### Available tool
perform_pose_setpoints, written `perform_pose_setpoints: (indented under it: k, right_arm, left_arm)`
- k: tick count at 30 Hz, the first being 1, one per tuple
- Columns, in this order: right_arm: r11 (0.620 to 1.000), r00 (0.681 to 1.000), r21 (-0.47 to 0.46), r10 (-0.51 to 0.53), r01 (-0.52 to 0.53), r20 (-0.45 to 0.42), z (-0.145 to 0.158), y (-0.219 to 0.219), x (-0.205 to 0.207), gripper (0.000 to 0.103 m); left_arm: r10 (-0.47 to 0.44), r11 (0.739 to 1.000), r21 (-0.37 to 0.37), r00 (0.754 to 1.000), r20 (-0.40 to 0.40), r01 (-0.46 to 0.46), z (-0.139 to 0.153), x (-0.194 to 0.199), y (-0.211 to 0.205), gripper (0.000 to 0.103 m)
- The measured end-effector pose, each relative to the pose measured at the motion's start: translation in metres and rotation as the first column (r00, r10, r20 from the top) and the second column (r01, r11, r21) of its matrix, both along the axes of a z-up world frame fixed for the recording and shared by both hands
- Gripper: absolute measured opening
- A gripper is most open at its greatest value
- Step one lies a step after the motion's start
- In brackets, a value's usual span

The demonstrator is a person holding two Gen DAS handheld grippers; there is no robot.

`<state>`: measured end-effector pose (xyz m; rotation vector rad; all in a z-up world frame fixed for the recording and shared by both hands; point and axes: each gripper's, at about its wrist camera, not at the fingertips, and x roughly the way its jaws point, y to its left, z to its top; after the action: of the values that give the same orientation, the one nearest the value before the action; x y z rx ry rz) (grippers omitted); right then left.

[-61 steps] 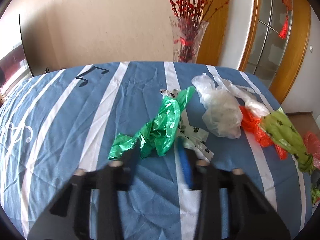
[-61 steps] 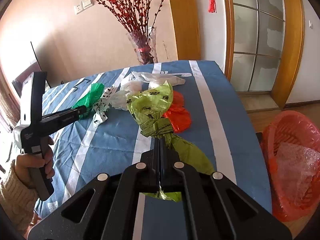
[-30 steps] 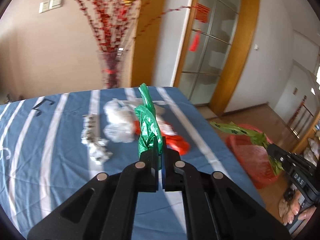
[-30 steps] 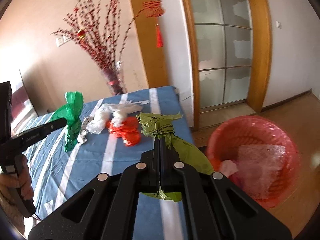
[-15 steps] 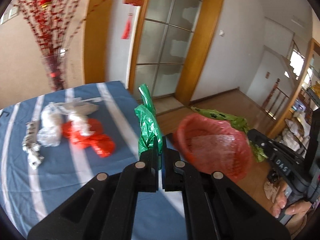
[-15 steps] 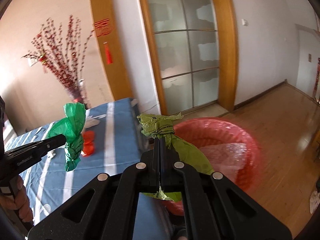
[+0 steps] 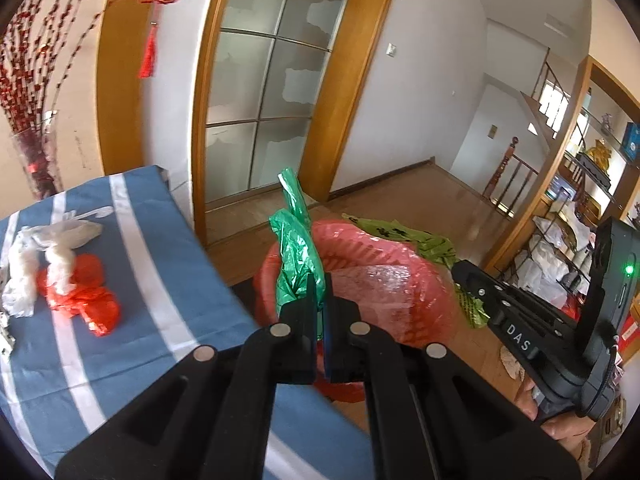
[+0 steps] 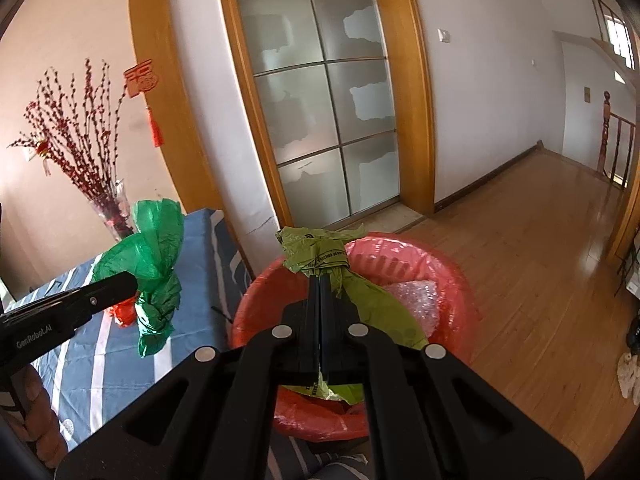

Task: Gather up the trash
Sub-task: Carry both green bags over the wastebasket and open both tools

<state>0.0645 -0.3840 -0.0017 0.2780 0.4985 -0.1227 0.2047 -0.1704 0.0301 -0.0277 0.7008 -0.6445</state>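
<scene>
Green bag (image 7: 297, 256) pinched in left gripper (image 7: 319, 292), olive bag (image 8: 320, 256) in right gripper (image 8: 320, 300), now above red basket (image 8: 460, 280)

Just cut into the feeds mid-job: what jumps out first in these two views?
The red basket beside the blue striped table fills the middle. Each hand-held gripper is shut on a bag: the left hand-held gripper pinches the dark green bag, the right hand-held gripper the light green bag, over the basket. An orange bag and white bags lie on the table.

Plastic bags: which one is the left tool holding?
The dark green bag, pinched in the left tool; the olive-green bag is in the right tool.
</scene>
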Motion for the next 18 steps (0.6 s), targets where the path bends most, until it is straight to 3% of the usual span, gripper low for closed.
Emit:
perform_pose_setpoints:
  k: [15,17,18]
  right_arm:
    - [0.999,0.999,0.040,-0.036,0.037,-0.011,-0.015,-0.028,0.005,0.002]
    - [0.998,0.998,0.036,-0.049,0.050,-0.030,-0.021,-0.030,0.008,0.008]
    - [0.998,0.998,0.038,-0.052,0.054,-0.037,-0.023,-0.031,0.008,0.018]
  left_arm:
    - [-0.059,0.998,0.006,0.996,-0.071,0.059,-0.030,0.015,-0.057,0.005]
    - [-0.049,0.998,0.022,0.995,-0.084,0.051,-0.038,0.020,-0.060,0.017]
    - [-0.041,0.999,0.031,0.995,-0.092,0.044,-0.042,0.024,-0.060,0.021]
